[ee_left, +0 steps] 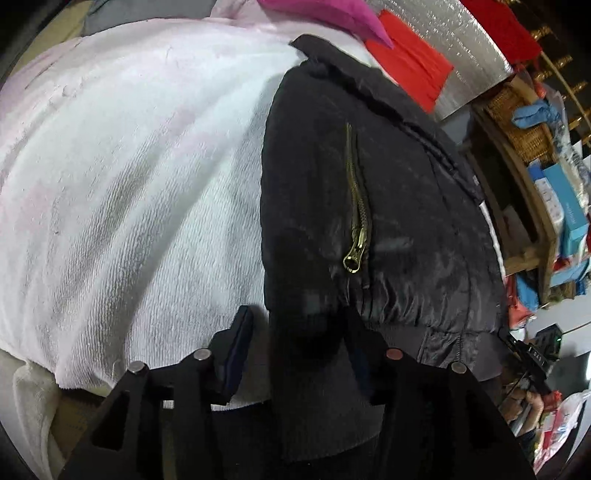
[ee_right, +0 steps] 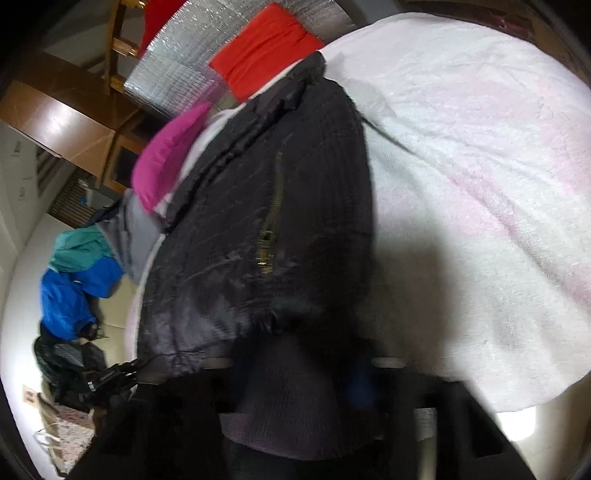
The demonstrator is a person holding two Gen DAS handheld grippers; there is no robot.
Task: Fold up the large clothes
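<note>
A black padded jacket (ee_left: 369, 192) with brass pocket zippers (ee_left: 356, 229) lies on a white and pink towel-like blanket (ee_left: 129, 166). My left gripper (ee_left: 295, 350) holds the jacket's ribbed hem (ee_left: 314, 406) between its fingers at the left bottom corner. In the right wrist view the jacket (ee_right: 240, 240) runs up the middle, and my right gripper (ee_right: 310, 376) grips the ribbed hem (ee_right: 288, 406) at the other corner; its fingers are dark and mostly hidden by cloth. The right gripper also shows at the left view's right edge (ee_left: 532, 358).
Red cloth (ee_left: 410, 66) and magenta cloth (ee_left: 332, 14) lie past the jacket's collar, by a silver foil mat (ee_left: 461, 55). Wooden shelves with boxes (ee_left: 535, 192) stand to the right. A pile of blue and teal clothes (ee_right: 74, 273) lies left of the blanket.
</note>
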